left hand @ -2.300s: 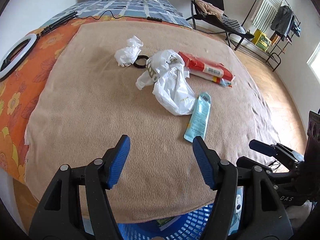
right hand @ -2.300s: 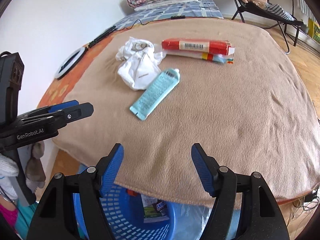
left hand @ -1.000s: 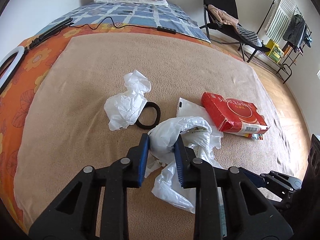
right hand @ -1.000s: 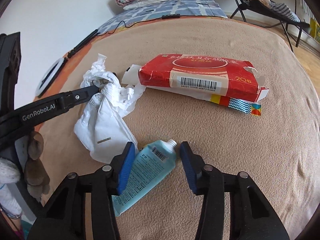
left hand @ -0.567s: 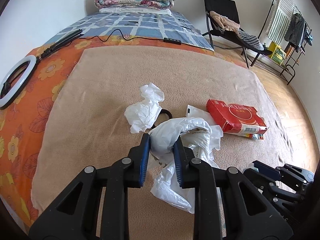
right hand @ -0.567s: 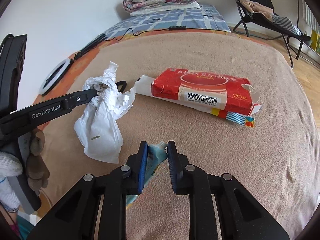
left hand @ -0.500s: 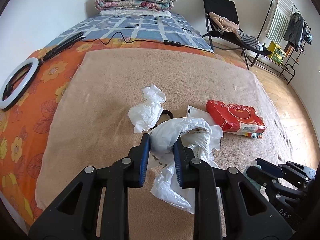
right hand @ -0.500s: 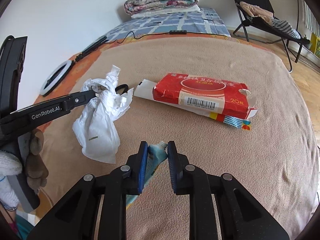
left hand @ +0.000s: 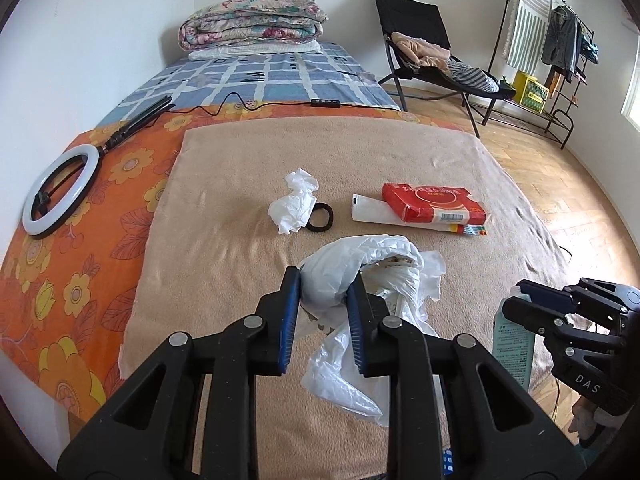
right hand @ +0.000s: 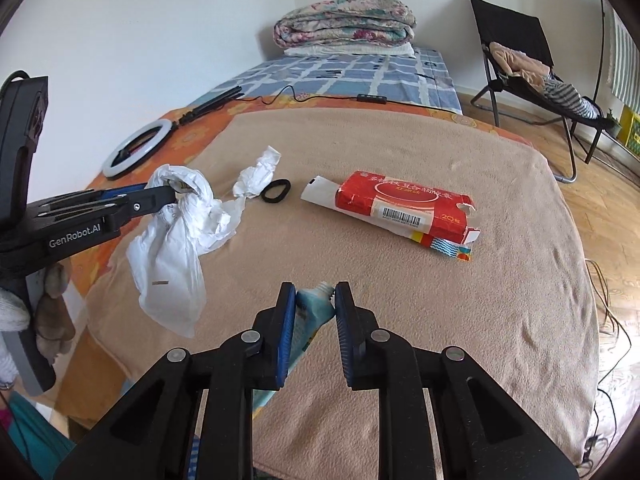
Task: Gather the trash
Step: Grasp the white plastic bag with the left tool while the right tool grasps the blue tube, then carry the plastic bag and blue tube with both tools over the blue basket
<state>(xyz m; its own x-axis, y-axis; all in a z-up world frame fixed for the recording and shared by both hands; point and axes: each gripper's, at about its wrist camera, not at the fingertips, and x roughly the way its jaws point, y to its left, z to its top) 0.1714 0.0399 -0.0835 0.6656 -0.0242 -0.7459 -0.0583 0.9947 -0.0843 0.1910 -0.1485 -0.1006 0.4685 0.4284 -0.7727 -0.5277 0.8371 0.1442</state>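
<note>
Left wrist view: trash on a tan blanket (left hand: 240, 272), both tongs loaded.

Left tongs (left hand: 323, 285) clamped on a white plastic bag (left hand: 360, 264), lifted off the blanket. Beyond: crumpled tissue (left hand: 294, 202) touching a black hair tie (left hand: 320, 218); red carton (left hand: 434, 202) to the right. Right tongs (right hand: 315, 300) clamped on a teal tube (right hand: 312, 306), held above the blanket's near edge.

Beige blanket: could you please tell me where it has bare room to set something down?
The beige blanket is bare right of the red box, and along its far edge behind the crumpled tissue. The middle is crowded: tissue, black hair tie and box close together, the left claw holding the plastic bag nearby.
</note>
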